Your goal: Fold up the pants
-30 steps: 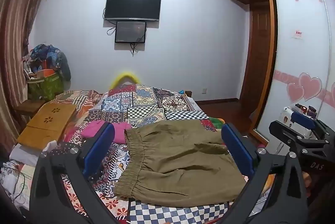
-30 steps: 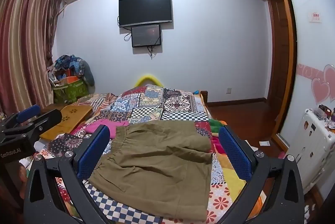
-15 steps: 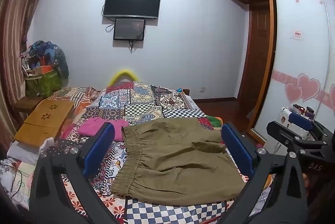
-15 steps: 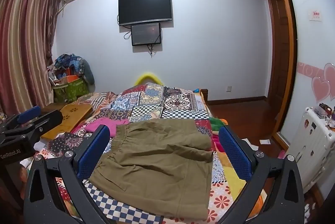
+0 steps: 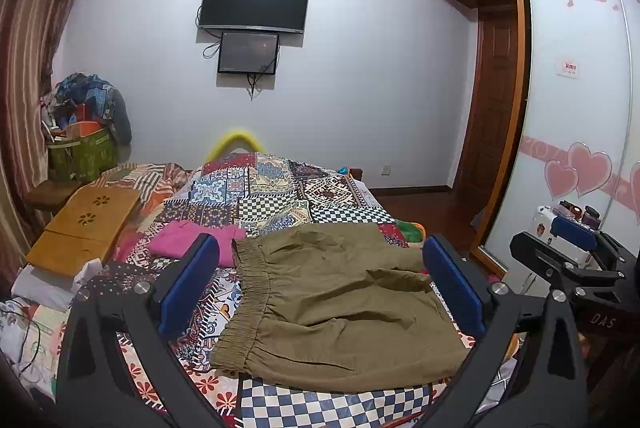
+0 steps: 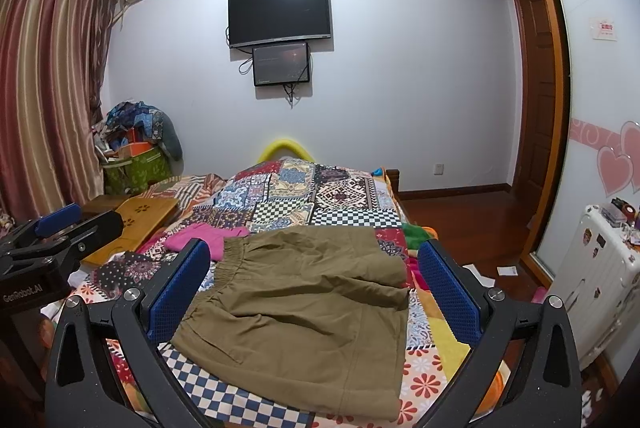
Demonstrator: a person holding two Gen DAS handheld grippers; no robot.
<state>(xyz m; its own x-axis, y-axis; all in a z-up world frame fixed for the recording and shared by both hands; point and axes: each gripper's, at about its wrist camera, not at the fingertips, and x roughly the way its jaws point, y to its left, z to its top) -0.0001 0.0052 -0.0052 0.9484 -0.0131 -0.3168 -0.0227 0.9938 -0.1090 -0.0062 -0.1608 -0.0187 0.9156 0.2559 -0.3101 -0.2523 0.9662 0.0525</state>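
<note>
Olive-brown pants [image 5: 332, 304] [image 6: 304, 320] lie folded flat on the patchwork bedspread [image 5: 276, 196], elastic waistband to the left, leg ends folded over at the right. My left gripper [image 5: 320, 284] hovers open above the near edge of the bed, its blue pads wide apart with nothing between them. My right gripper [image 6: 312, 288] is likewise open and empty over the pants. Each gripper shows at the edge of the other's view: the right one [image 5: 568, 248] beside the wardrobe, the left one [image 6: 52, 232] at the bed's left side.
A pink garment [image 5: 188, 240] lies just left of the waistband. A wooden lap desk [image 5: 84, 224] rests on the bed's left side. A white suitcase [image 6: 592, 280] stands right of the bed by the sliding wardrobe [image 5: 576, 108]. A bag pile [image 6: 136, 148] fills the far left corner.
Both cameras drift very slightly; the pants stay put and both grippers stay open.
</note>
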